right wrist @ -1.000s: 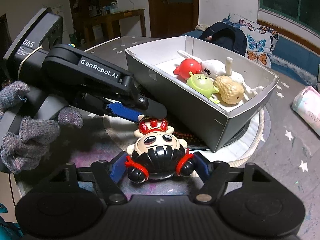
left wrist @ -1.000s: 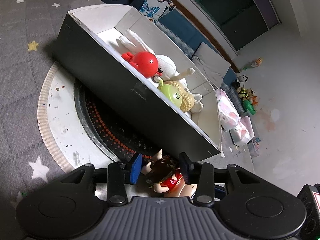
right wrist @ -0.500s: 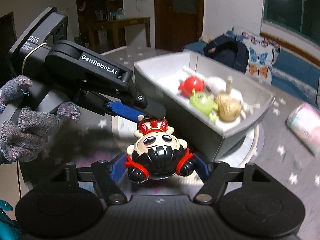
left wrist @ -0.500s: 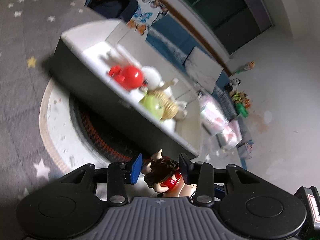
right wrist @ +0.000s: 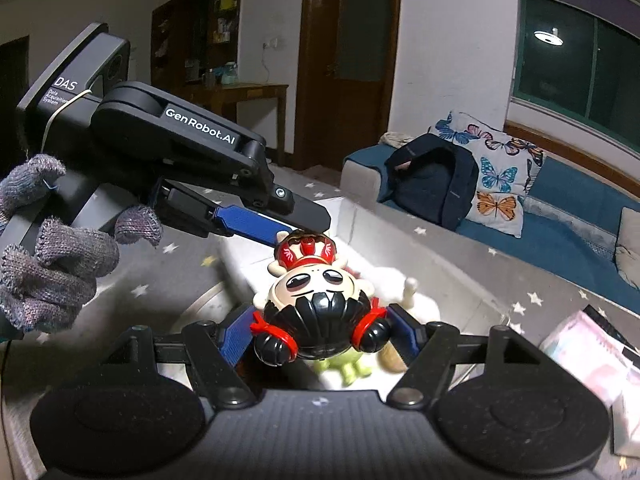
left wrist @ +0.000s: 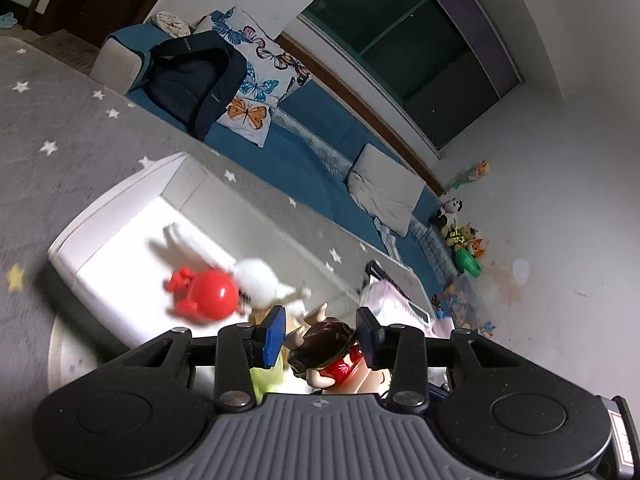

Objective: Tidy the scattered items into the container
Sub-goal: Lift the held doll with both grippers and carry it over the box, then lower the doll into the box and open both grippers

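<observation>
A big-headed doll (right wrist: 316,300) with black hair buns and a red crown hangs above the white-lined box (left wrist: 120,196). My right gripper (right wrist: 320,332) is shut on its head, blue pads pressed on both sides. My left gripper (left wrist: 320,330) reaches in from the left, held by a gloved hand (right wrist: 52,272). Its jaws are closing with the doll's crowned end (left wrist: 324,344) between them, and a small gap still shows at the left pad. Inside the box lie a red round toy (left wrist: 208,292), a white plush rabbit (left wrist: 256,280), a green toy (right wrist: 344,368) and a peanut-shaped toy (right wrist: 390,360).
The box stands on a round mat (left wrist: 64,360) on a grey star-patterned rug (left wrist: 60,120). A pink packet (right wrist: 588,352) lies to the right of the box. Behind are a blue couch with a dark backpack (left wrist: 192,80) and a butterfly cushion (left wrist: 256,84).
Both grippers have risen with the doll and now hang over the box, which sits lower in both views. The left jaws have narrowed slightly around the doll's crowned end.
</observation>
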### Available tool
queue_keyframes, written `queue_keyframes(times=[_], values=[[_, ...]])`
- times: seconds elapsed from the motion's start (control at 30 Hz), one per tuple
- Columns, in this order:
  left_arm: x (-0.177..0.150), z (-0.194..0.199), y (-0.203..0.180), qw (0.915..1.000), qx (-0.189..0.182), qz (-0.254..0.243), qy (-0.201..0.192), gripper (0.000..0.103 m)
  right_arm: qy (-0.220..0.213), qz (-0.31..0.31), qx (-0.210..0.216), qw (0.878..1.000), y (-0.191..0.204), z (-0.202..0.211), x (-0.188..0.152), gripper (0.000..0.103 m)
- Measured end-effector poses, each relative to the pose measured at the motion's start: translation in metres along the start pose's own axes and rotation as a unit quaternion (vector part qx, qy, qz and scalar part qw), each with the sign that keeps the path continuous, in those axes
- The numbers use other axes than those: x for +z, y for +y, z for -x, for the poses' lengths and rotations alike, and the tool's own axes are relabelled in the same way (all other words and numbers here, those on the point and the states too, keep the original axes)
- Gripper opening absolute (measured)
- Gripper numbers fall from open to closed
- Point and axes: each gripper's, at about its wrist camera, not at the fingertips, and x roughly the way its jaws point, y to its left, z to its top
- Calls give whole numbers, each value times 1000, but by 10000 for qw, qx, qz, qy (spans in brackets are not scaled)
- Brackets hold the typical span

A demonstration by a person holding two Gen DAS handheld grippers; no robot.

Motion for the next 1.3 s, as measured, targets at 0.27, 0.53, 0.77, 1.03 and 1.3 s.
queue_keyframes(times=[0.27, 0.53, 0.77, 1.03, 1.3], values=[[22, -47, 10, 9999, 79, -38, 108, 41, 124, -238, -61, 9996, -38, -38, 7, 72], [29, -84, 28, 9994, 261, 5, 219, 40, 396, -504, 2, 9979, -63, -79, 4, 72], [24, -94, 35, 9987, 422, -44, 266, 41, 594, -455, 42, 9972, -64, -93, -2, 72], [23, -88, 31, 9979, 566, -240, 184, 41, 664, -400, 90, 9969, -58, -96, 0, 72], [20, -78, 24, 9956, 782, -509, 48, 41, 691, -421, 58, 9967, -54, -96, -1, 73]])
